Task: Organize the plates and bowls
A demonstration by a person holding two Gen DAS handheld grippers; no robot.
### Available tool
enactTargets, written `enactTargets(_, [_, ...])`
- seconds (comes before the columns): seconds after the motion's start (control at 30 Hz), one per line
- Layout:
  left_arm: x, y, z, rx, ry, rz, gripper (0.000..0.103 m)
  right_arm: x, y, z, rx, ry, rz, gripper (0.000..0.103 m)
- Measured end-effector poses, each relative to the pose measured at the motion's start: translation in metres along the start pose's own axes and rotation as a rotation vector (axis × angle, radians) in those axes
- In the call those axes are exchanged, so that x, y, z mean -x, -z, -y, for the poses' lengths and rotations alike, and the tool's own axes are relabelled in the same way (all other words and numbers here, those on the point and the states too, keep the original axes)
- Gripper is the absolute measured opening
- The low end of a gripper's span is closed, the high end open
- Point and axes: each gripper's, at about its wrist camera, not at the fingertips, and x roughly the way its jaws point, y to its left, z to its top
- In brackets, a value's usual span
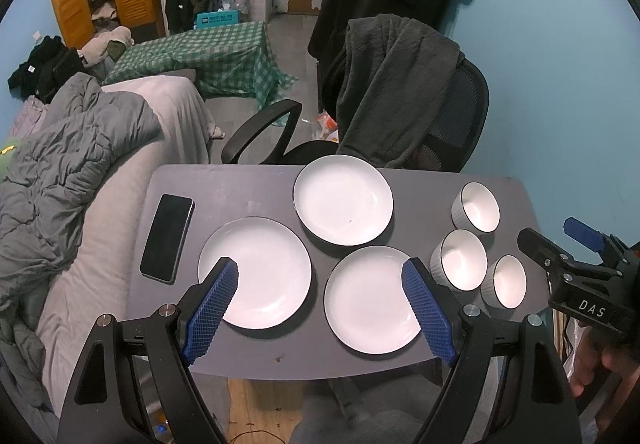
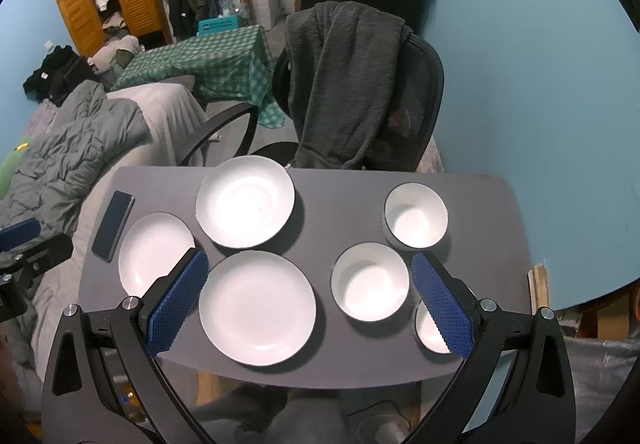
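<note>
Three white plates lie on the grey table (image 1: 260, 348): a left plate (image 1: 256, 272), a far plate (image 1: 343, 200) and a near plate (image 1: 370, 300). Three white bowls stand at the right: far bowl (image 1: 478, 206), middle bowl (image 1: 462, 260), near bowl (image 1: 507, 281). My left gripper (image 1: 320, 276) is open and empty, raised above the near table edge, over the left and near plates. My right gripper (image 2: 308, 268) is open and empty above the near plate (image 2: 258, 308) and middle bowl (image 2: 370, 282); it also shows at the right of the left wrist view (image 1: 576, 244).
A black phone (image 1: 167, 238) lies at the table's left edge. An office chair (image 1: 452, 124) draped with a dark blanket stands behind the table. A bed with a grey duvet (image 1: 68, 164) is to the left. A blue wall (image 2: 540, 104) is to the right.
</note>
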Motion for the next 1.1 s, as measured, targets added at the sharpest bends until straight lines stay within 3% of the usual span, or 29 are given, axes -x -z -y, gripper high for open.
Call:
enactTargets(0.43, [-0.023,0.015,-0.019,-0.019,-0.018,-0.048,0.085,-0.019,0.006,-0.016,0.035,-0.037,-0.041,0.101])
enactTargets(0.67, [-0.059,0.036,-0.033,-0.022,-0.038,-0.107,0.085,-0.046,0.021,-0.019,0.076,-0.067,-0.081,0.101])
enactTargets(1.1, [-0.131,0.08,-0.035,-0.045,0.028,-0.264,0.085,-0.121,0.079,-0.004,0.065,-0.176,-0.284,0.096])
